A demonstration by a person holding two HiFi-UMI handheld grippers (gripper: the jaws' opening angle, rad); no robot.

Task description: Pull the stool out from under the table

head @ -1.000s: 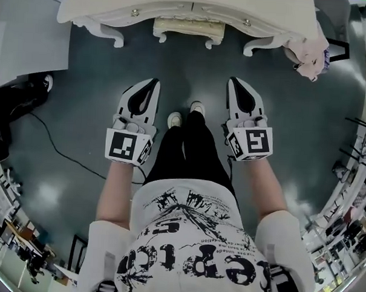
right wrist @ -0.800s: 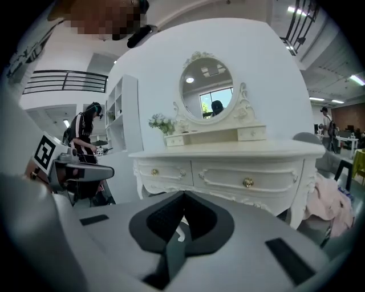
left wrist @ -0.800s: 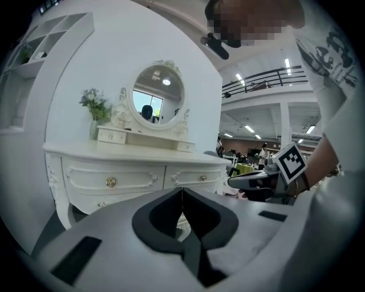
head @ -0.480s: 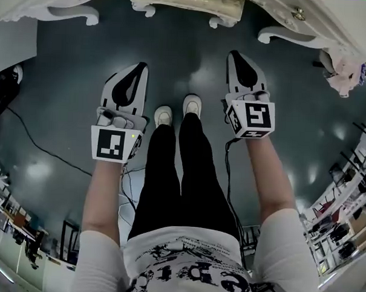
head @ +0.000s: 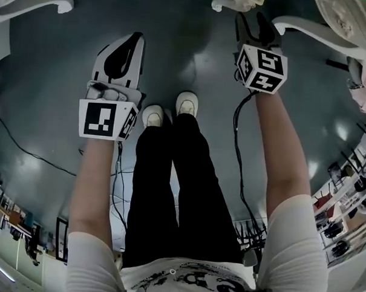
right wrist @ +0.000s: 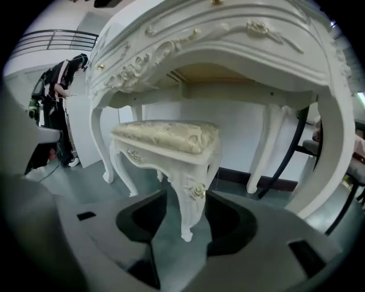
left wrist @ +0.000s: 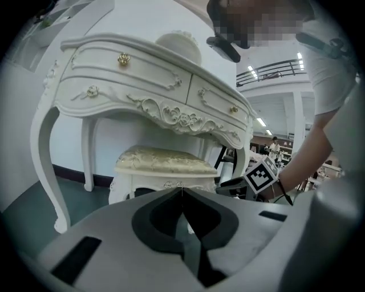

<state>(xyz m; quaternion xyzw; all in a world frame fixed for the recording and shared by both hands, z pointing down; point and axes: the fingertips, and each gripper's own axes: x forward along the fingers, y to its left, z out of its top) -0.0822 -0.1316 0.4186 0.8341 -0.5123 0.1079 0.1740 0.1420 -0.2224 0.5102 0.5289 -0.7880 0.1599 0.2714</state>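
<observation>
The cream stool (right wrist: 165, 137) with a padded seat stands under the ornate white table (right wrist: 228, 51). My right gripper (right wrist: 185, 197) is low at the stool's near corner, and its jaws are opening. The carved front leg (right wrist: 191, 194) stands between them, untouched by the pads. In the head view the right gripper (head: 254, 21) reaches forward to the stool's corner (head: 239, 1) at the top edge. My left gripper (head: 137, 37) hangs back over the floor, shut and empty. In the left gripper view its tips (left wrist: 182, 189) meet in front of the stool (left wrist: 165, 162).
The table's curved legs (head: 32, 2) (head: 309, 24) flank the stool. A cable (head: 25, 150) trails over the dark floor at the left. A person (right wrist: 57, 97) stands at the far left of the right gripper view. A black frame (right wrist: 296, 142) leans behind the table at the right.
I have moved forward toward the table. The right gripper has reached ahead to the stool's front leg and its jaws have parted. The left gripper has stayed shut.
</observation>
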